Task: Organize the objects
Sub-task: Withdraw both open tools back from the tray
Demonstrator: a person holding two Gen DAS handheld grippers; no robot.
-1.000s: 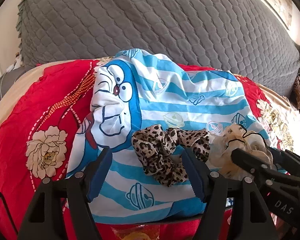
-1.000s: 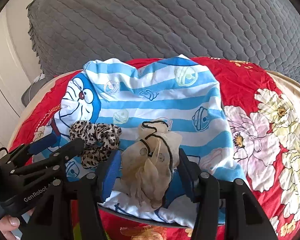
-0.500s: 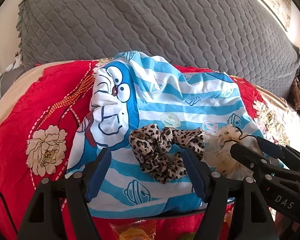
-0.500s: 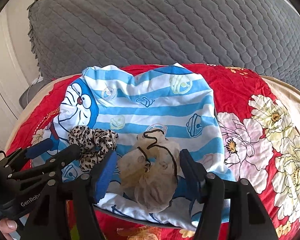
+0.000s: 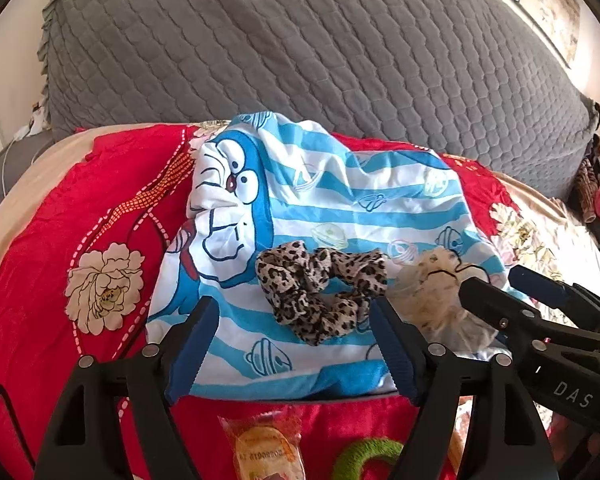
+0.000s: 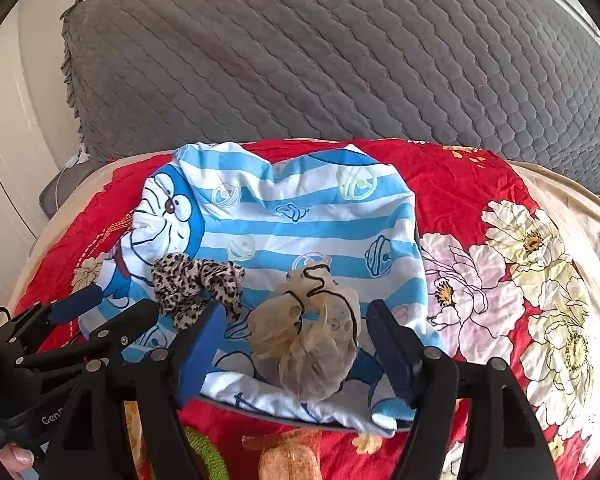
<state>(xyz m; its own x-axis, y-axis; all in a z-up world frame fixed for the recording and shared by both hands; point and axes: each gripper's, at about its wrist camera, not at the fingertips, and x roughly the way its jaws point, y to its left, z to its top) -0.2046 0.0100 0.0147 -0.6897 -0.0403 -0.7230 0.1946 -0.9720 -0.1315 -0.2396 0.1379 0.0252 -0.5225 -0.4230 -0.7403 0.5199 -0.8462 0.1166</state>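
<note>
Striped cartoon cloth (image 5: 340,216): bears leopard scrunchie (image 5: 320,292), lying crosswise ahead of left gripper (image 5: 296,344); beige scrunchie (image 6: 312,336) lies beside it, between right gripper (image 6: 296,356) fingers. Both jaws opening, gripping nothing.

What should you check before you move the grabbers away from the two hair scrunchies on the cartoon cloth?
1. leopard scrunchie let go: ok. It lies on the striped cartoon cloth, and the left gripper has its jaws opening, pads clear of it.
2. beige scrunchie let go: ok. The right gripper has its jaws opening, with the scrunchie between them but untouched.
3. Scrunchies side by side on the cloth: ok.
4. Black elastic on the beige scrunchie free of the fingers: cannot tell.
5. Snack packet and green ring below the cloth: not ok, not yet sorted.
</note>
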